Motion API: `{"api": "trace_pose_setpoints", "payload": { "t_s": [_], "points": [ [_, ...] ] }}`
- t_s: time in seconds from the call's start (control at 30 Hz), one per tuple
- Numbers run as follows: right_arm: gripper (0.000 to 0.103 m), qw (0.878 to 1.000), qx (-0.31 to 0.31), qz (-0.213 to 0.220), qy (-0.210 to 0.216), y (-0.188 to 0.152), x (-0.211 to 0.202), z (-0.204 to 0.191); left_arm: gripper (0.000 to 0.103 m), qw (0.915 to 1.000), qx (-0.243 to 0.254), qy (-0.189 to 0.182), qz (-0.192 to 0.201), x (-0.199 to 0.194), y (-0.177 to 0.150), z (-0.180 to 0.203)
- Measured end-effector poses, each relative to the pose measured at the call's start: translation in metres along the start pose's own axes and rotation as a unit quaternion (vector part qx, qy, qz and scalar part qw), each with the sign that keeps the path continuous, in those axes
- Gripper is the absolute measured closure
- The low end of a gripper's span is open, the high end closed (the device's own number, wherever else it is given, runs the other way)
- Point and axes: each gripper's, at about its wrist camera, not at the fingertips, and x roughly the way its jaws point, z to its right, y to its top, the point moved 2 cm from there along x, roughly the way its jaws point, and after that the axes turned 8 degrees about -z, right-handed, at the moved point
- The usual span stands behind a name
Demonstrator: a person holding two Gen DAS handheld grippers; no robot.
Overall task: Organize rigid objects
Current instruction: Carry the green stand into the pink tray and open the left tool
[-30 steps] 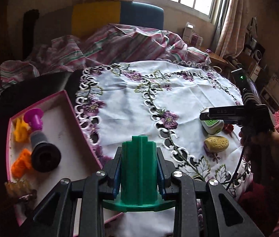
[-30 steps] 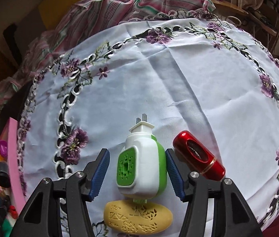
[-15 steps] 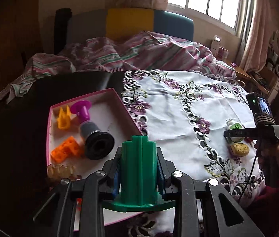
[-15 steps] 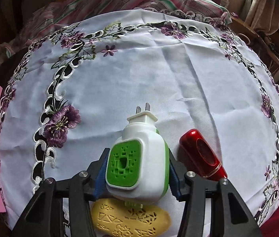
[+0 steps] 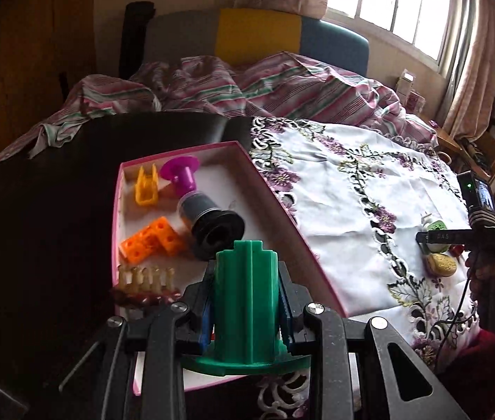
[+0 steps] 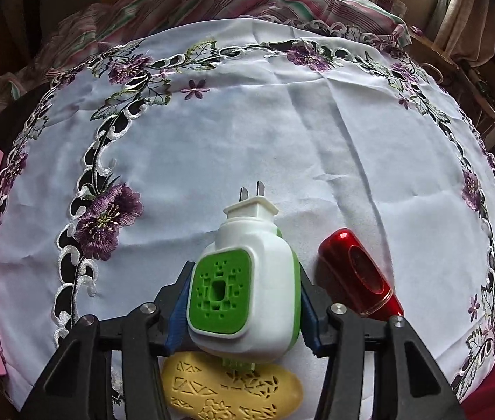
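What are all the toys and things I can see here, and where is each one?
Pink tray: 1, pink, on the dark table left of the cloth.
Orange pieces: 2, orange, inside the tray.
Purple spool: 1, purple, tray's far end.
Black spool: 1, black, middle of the tray.
Amber comb piece: 1, amber, tray's near left.
Tablecloth: 1, white with purple flowers.
Red case: 1, red, on the cloth.
Yellow oval: 1, yellow, on the cloth.
Green spool: 1, green, in the left tongs.
Plug-in device: 1, white and green, in the right tongs.
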Motion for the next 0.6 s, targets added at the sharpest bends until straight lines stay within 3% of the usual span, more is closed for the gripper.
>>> {"api": "trace_pose_setpoints", "payload": {
  "t_s": [0.23, 0.6],
  "points": [
    [0.05, 1.0, 0.005, -0.003, 0.009, 0.0, 0.0, 0.004, 0.073, 0.9999, -0.012, 0.01, -0.003, -0.002, -0.008, -0.014],
    [0.051, 1.0, -0.021, 0.005, -0.014, -0.002, -0.002, -0.003, 0.073, 0.9984, -0.049, 0.027, -0.007, -0.006, -0.021, -0.046]
  ]
}}
